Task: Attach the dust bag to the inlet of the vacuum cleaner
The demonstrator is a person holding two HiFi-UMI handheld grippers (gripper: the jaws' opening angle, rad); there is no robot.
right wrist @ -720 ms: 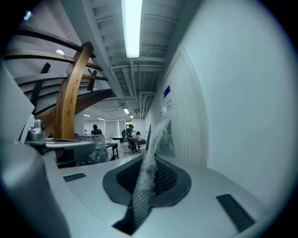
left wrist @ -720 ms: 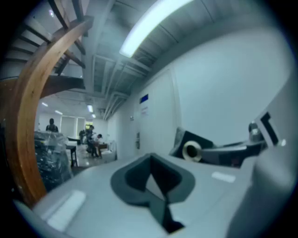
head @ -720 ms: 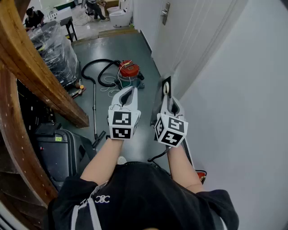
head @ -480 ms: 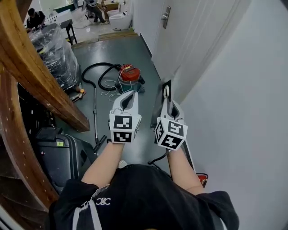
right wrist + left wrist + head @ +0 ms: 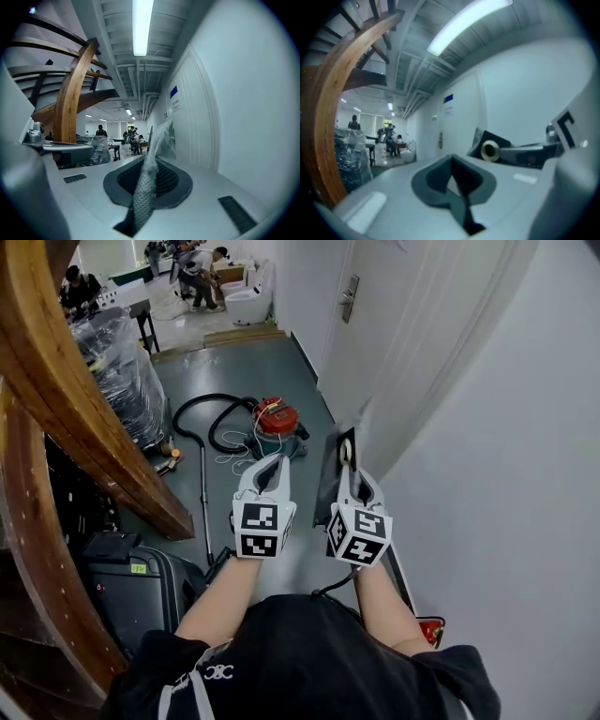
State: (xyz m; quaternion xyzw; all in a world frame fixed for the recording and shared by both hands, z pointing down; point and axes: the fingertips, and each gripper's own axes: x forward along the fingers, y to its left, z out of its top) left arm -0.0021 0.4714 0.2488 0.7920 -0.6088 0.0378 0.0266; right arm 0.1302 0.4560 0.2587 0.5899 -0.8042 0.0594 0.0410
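A red vacuum cleaner (image 5: 278, 418) stands on the grey floor ahead, with its black hose (image 5: 199, 416) looped to the left and a metal wand (image 5: 206, 507) lying toward me. My right gripper (image 5: 348, 457) is shut on the dust bag (image 5: 330, 470), a dark flat bag with a round collar (image 5: 346, 448) at its top. In the right gripper view the bag's grey mesh cloth (image 5: 143, 187) is pinched between the jaws (image 5: 151, 164). My left gripper (image 5: 274, 462) is beside it, shut and empty (image 5: 454, 164). The bag's collar (image 5: 490, 150) shows at its right.
A curved wooden stair beam (image 5: 84, 427) runs down the left. A plastic-wrapped bundle (image 5: 117, 367) and a black case (image 5: 131, 582) sit beneath it. A white wall and door (image 5: 403, 362) close the right side. People and a toilet (image 5: 246, 282) are far back.
The vacuum cleaner has slid lower in the head view and looks nearer. Both grippers keep the same side-by-side pose, the right still holding the bag.
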